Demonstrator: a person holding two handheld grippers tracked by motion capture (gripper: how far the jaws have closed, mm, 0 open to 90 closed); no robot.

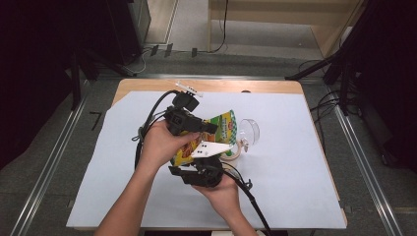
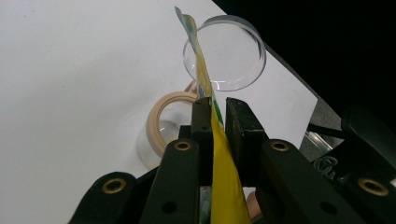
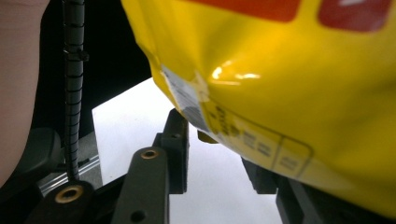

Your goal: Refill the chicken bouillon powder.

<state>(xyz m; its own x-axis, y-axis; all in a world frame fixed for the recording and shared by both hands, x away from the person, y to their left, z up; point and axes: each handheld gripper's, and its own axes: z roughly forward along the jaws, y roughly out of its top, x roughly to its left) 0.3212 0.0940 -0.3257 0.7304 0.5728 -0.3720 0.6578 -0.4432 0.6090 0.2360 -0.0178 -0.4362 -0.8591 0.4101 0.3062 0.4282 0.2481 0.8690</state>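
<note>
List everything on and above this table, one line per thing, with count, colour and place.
Glossy yellow snack bag: one, yellow with green and red print, held above the table's middle.
Clear plastic round dish: one, transparent, on its side beyond the bag.
Beige tape roll: one, beige, on the sheet beside the dish.
White paper sheet: one, white, covering the table.
Wooden tabletop: one, light brown, far edge exposed.
Left tool: one, black, shut on the bag's edge.
Right tool: one, black, under the bag; its grip is unclear.
Hands: two, holding the tools.
</note>
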